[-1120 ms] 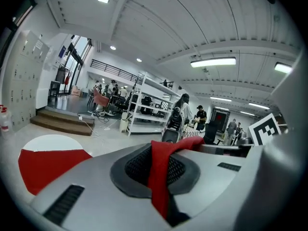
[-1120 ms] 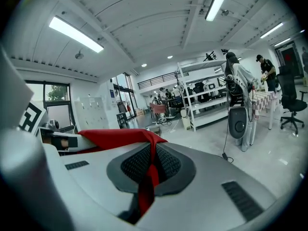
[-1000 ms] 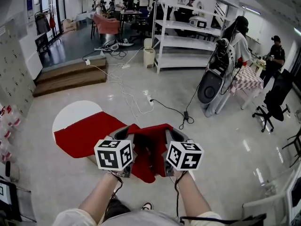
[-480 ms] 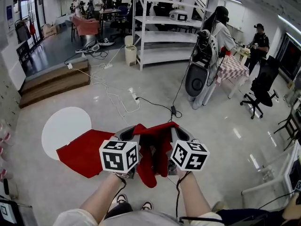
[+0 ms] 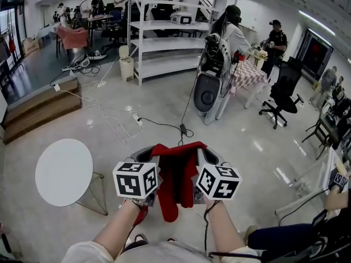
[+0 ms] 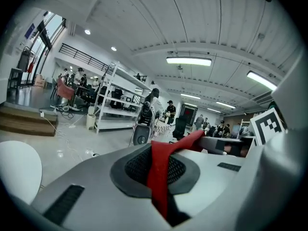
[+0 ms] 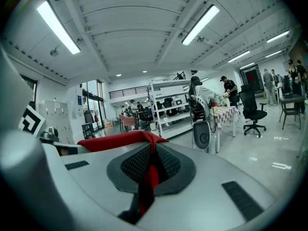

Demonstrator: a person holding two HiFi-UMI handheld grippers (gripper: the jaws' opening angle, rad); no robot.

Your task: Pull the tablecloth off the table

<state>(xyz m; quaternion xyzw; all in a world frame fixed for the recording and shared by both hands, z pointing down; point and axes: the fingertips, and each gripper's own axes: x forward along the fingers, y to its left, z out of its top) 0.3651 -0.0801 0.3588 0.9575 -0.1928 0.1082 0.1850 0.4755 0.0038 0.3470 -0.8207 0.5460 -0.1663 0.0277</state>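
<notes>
Whereas a second ago the red tablecloth (image 5: 174,174) still draped part of the round white table (image 5: 64,171), it is now wholly off. Tabletop is bare, and the cloth is clear of its rim, to its right. Cloth hangs bunched between both grippers, its top edge stretched from one to the other and its long axis running down toward the floor. Jaws of the left gripper (image 5: 155,156) and the right gripper (image 5: 196,156) are each clamped together on a red fold. Forearms reach out ahead, side by side; grippers are parallel, pointing away, nearly level.
</notes>
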